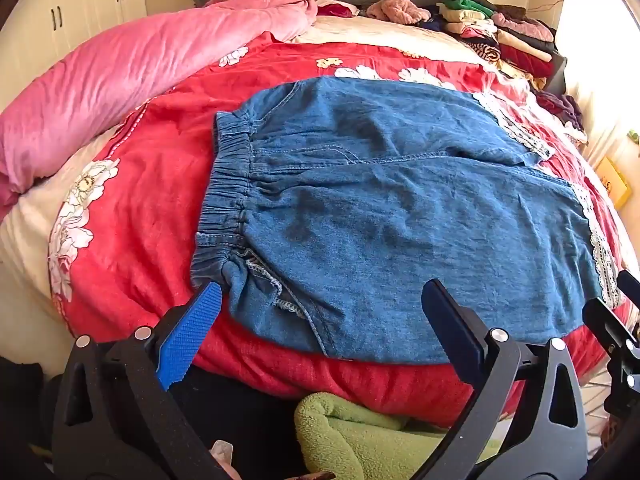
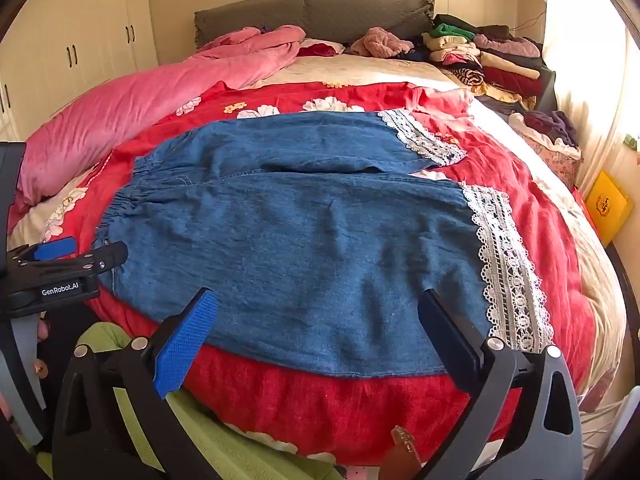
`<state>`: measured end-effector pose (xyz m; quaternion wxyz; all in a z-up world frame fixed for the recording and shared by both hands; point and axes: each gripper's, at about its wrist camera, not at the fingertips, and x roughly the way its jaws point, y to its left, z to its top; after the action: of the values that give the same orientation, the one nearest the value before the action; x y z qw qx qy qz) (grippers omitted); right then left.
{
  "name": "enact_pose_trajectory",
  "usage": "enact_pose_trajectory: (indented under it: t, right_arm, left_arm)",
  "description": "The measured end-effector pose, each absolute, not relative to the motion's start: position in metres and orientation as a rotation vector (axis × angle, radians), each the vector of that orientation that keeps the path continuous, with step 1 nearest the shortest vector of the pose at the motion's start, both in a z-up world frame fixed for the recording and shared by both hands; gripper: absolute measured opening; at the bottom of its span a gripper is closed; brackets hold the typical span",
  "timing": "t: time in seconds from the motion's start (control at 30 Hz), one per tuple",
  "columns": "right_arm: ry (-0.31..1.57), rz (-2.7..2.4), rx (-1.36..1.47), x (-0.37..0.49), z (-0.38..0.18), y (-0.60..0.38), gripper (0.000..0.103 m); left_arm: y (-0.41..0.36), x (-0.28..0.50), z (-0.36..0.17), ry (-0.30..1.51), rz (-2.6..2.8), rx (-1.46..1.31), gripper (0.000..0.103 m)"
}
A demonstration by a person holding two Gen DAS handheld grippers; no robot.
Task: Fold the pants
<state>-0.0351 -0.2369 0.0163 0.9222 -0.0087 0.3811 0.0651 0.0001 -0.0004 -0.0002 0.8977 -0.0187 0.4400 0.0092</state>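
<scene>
Lying flat on the red flowered blanket [image 1: 132, 216] of the bed, the blue pants [image 1: 400, 216] were spread with the elastic waistband [image 1: 224, 200] at the left and the lace-trimmed cuffs [image 2: 504, 264] at the right, one leg near and the other far. That layout was judged to suit a lengthwise fold, since both legs were already smoothed side by side with the centre seam between them.

The left hand-held gripper [image 1: 320, 316] was held released, its jaws wide apart over the near edge of the pants by the waistband end, the blue pad [image 1: 188, 340] just beside the waistband corner. The right hand-held gripper [image 2: 316, 328] was likewise seen spread open and empty over the near leg, its right finger near the lace cuff. Nothing was grasped by either. This placing was read as a readiness to pinch the near edge at both ends and carry it over the far leg.

A rolled pink quilt [image 1: 120, 80] was lying along the far left of the bed, well apart from the pants. Stacks of folded clothes [image 2: 480, 56] were piled at the far right by the grey headboard [image 2: 312, 12]. A green towel [image 1: 360, 432] was seen below the near edge of the bed. None of these was judged to block the fold; only the blanket's soft, wrinkled surface might let it be pinched with the denim.
</scene>
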Motion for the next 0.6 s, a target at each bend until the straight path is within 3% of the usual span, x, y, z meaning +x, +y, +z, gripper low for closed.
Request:
enact_pose_trajectory:
  t: [0.6]
  right_arm:
    - [0.773,0.11,0.003,-0.038,0.017,-0.245,0.099]
  left_arm:
    - [-0.008,-0.003,0.002,0.908,0.014,-0.007,0.094]
